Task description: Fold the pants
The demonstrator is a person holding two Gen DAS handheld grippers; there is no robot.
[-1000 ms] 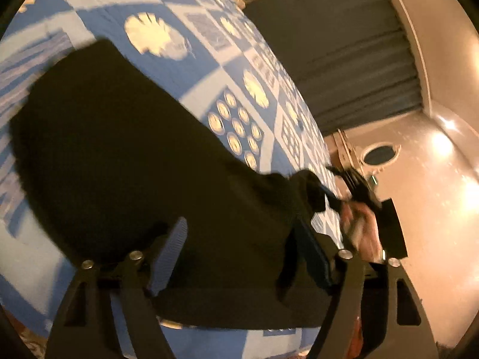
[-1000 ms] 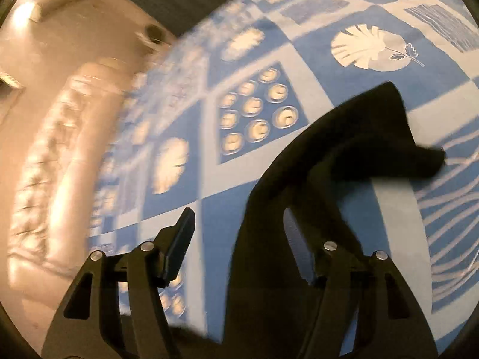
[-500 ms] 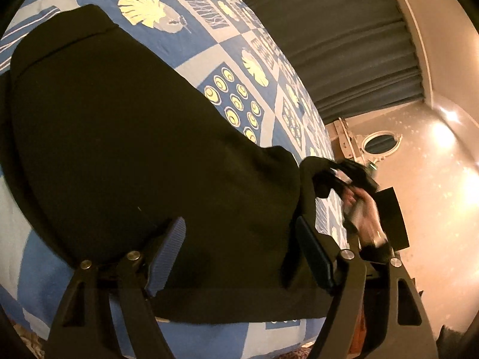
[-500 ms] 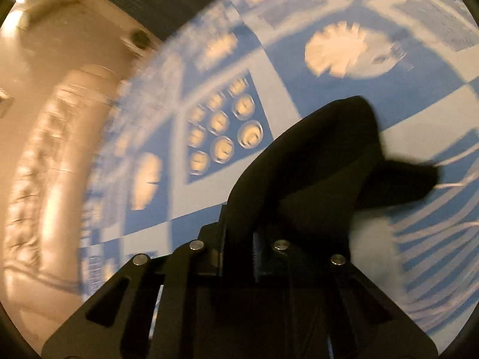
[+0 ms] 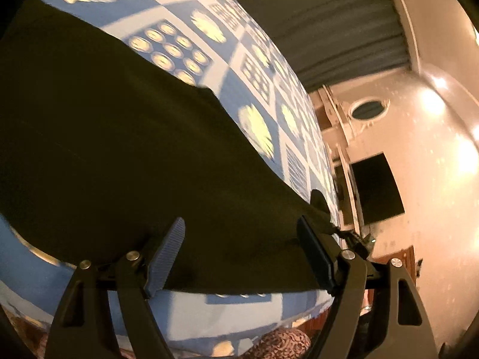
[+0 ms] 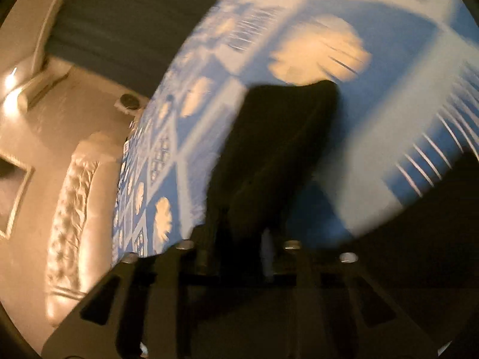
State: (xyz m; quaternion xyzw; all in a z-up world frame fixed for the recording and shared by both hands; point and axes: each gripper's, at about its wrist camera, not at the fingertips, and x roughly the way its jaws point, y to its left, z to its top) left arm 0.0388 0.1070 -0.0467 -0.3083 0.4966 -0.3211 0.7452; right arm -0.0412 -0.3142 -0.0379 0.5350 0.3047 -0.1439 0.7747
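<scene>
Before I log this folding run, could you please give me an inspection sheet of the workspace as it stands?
Surface: bed with blue patterned bedspread.
Job's things: black pants spread on the bed, one end bunched and lifted.
Clutter: nothing seen.
Grippers: left claw open over the pants' near edge; right claw shut on pants, view blurred.
Cables: nothing seen.
Surroundings: dark curtain, tufted headboard, oval wall mirror.
</scene>
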